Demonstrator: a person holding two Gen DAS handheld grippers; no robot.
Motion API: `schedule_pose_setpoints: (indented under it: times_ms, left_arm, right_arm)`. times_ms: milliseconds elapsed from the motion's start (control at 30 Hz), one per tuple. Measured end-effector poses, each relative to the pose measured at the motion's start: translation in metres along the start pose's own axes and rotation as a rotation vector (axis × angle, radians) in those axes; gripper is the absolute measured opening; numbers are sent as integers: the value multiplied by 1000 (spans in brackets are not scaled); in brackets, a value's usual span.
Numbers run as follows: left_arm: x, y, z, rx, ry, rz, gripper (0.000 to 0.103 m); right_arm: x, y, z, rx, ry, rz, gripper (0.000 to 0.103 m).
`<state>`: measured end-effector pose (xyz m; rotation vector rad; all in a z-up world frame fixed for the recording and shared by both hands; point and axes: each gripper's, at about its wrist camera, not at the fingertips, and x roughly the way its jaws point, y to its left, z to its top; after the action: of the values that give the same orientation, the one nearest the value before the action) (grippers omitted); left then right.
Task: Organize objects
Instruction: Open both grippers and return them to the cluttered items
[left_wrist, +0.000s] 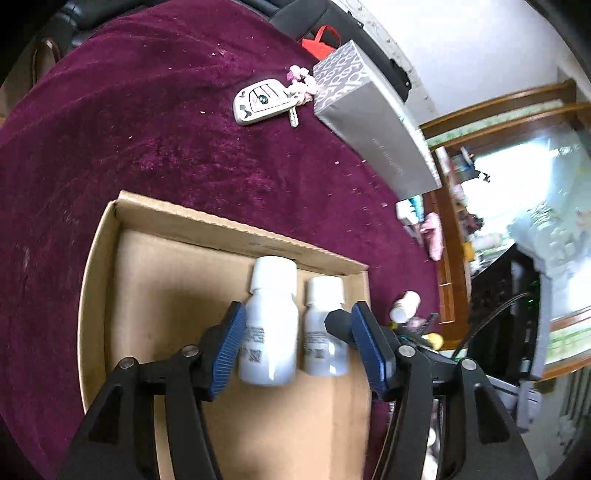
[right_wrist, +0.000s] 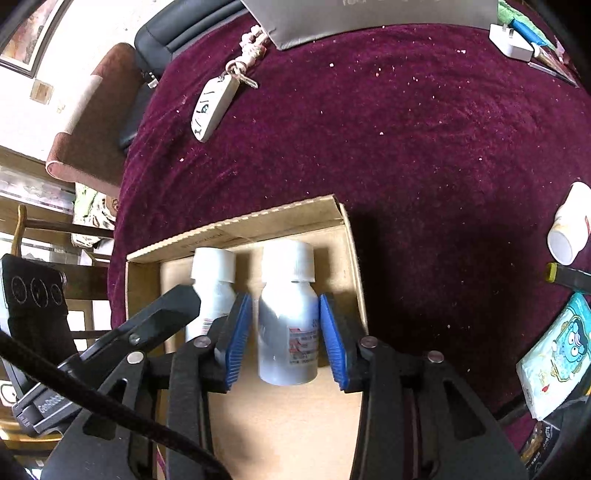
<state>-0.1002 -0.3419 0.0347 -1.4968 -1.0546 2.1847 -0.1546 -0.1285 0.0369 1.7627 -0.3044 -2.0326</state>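
Two white-capped bottles are laid side by side in the cardboard box (left_wrist: 236, 236) on the maroon-covered worktop (left_wrist: 147, 122), caps toward the far wall.

Left hand-held gripper (left_wrist: 297, 332): released, pads apart w/ both bottles seen between them; left bottle (left_wrist: 269, 325) untouched as far as can be told. Right hand-held gripper (right_wrist: 286, 332): jaws slack around the right bottle (right_wrist: 288, 317), thin gaps visible at both pads, so not grasped.

Risks, judged:
- Bottles lie on their sides, so they could be rolled or knocked together if a pad is dragged across during withdrawal.
- The left gripper's right-side finger (left_wrist: 364, 343) sits close to the right bottle; a snag is likely if it is lifted at an angle.
- Box wall near the right pad could be caught, shifting the box.

Spare bottle (right_wrist: 570, 221) and car key (left_wrist: 260, 101) are not yet boxed.
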Motion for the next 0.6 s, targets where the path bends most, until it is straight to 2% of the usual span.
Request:
schedule_pose_setpoints:
  times_ms: [200, 333, 400, 533, 600]
  left_arm:
    - [-22, 1, -13, -104, 3, -134, 59]
    - [-35, -5, -27, -152, -13, -237, 63]
    - [-43, -13, -37, -170, -39, -284, 68]
    - [-52, -33, -57, -171, -79, -296, 71]
    - [-50, -46, -64, -165, -72, -293, 72]
  right_arm:
    - [-31, 3, -7, -10, -55, 26, 52]
    - [-50, -6, -22, 0, -74, 55, 54]
    - [-60, -14, -32, 9, -83, 68, 54]
    - [-88, -35, -52, 11, -130, 83, 54]
    - [-105, -50, -58, 22, -160, 94, 54]
